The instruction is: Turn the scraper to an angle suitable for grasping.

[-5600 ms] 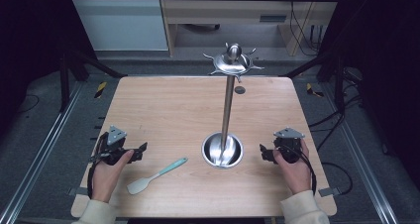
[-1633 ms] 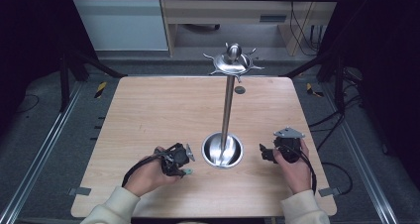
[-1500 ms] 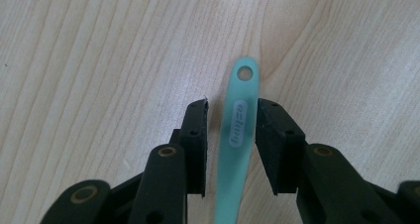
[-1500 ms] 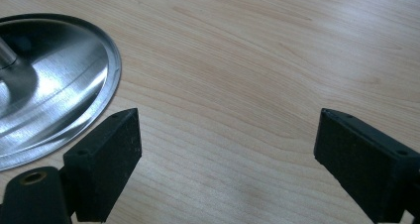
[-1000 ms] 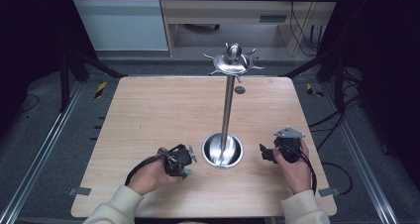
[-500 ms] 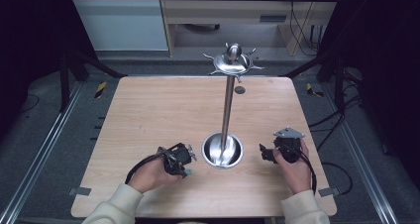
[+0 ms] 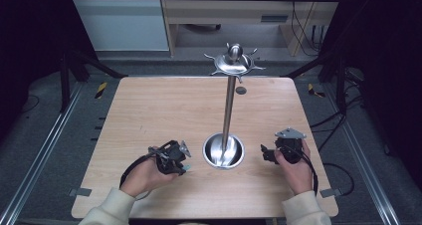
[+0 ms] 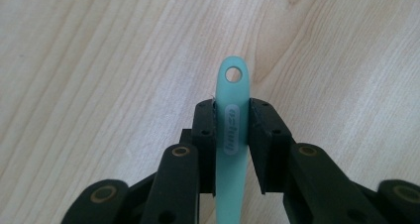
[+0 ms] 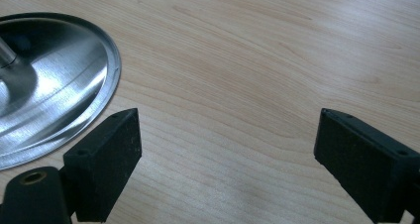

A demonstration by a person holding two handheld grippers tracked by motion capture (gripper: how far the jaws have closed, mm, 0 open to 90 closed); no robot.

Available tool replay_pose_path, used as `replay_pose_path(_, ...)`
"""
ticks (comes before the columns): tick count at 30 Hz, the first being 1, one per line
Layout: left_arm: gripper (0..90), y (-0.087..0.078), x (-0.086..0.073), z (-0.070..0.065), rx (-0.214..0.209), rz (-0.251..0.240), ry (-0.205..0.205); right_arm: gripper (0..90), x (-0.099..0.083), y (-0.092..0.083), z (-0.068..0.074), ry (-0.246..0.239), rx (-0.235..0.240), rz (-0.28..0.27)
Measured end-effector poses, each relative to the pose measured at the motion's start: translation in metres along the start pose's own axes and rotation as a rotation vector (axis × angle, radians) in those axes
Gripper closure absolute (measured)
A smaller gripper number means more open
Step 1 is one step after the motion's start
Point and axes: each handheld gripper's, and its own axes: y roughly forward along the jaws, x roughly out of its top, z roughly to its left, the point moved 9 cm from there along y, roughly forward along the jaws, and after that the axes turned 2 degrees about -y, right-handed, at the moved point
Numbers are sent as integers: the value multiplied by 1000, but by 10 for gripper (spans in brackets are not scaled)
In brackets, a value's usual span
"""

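The left gripper (image 8: 232, 135) has just been closing its jaws on a teal spatula (image 8: 233, 115), pads at both sides of the handle, below the hang hole. The spatula lies on the table (image 7: 149, 110), left of the steel stand (image 7: 228, 105). The grip looks narrow — the smooth handle may pivot or slip when lifted. The stand's dish-shaped base (image 9: 59, 95) holds nothing. The right gripper (image 9: 225, 159) rests unclenched — nothing between its jaws.
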Motion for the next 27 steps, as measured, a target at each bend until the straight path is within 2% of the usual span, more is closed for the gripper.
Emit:
replay_pose_path(9,742,-30,3,8,20,-83,-38,115,0,0,0,-2,1,0)
replay_pose_path(12,742,-37,4,10,37,-95,-38,115,0,0,0,-2,1,-1)
replay_pose_path(13,743,-45,6,11,40,-117,-48,115,0,0,-1,-3,-2,-3)
replay_pose_path(14,743,-45,6,11,40,-117,-48,115,0,0,-1,-3,-2,-3)
replay_pose_path(18,744,-66,11,11,58,-164,-48,115,0,0,1,-3,5,0)
replay_pose_path(21,744,-85,17,14,75,-219,-55,115,0,0,2,-6,4,0)
replay_pose_path(27,744,-102,23,19,98,-260,-61,115,0,0,1,-2,4,-3)
